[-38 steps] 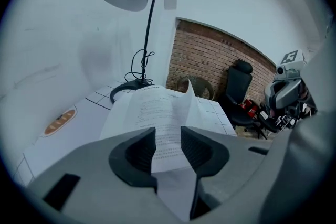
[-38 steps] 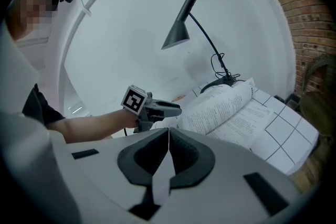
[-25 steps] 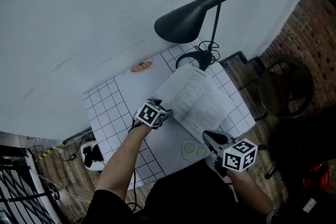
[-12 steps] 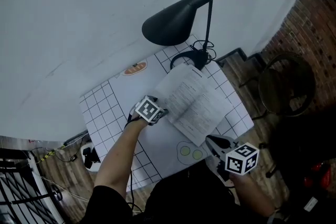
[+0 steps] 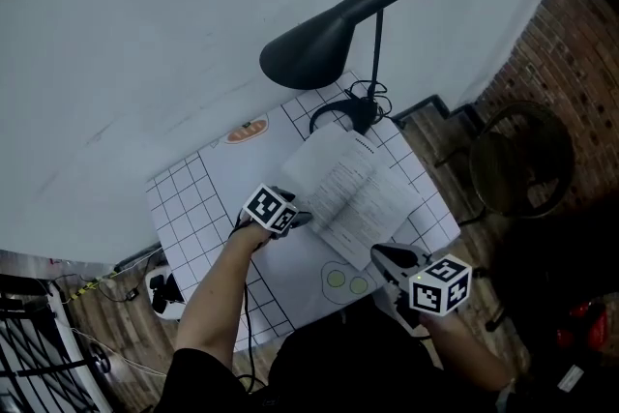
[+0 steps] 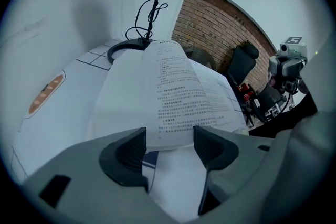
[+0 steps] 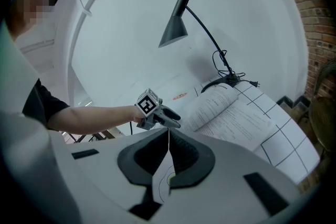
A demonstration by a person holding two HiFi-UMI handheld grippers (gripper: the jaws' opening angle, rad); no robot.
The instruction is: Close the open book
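The open book (image 5: 366, 193) is lying on the white gridded surface (image 5: 189, 203), its thin printed left pages arching upward. The left gripper (image 5: 302, 219), at the end of an outstretched bare forearm, is pointing steeply down with its jaws spread wide around the raised page's edge, not pinching it. The right gripper (image 5: 383, 254) is hovering at the book's near corner, jaws clenched together on nothing. A black cone-shaded lamp (image 5: 319, 44) is leaning overhead.

I think I am in an office or study room. My desk (image 5: 189, 198) is white with a grid of squares on it. A black desk lamp (image 5: 319, 48) leans over it, and a book (image 5: 363, 193) lies open on it. There is a brick wall (image 5: 571, 24), a wood floor (image 5: 121, 309) and a dark chair (image 5: 513, 174).
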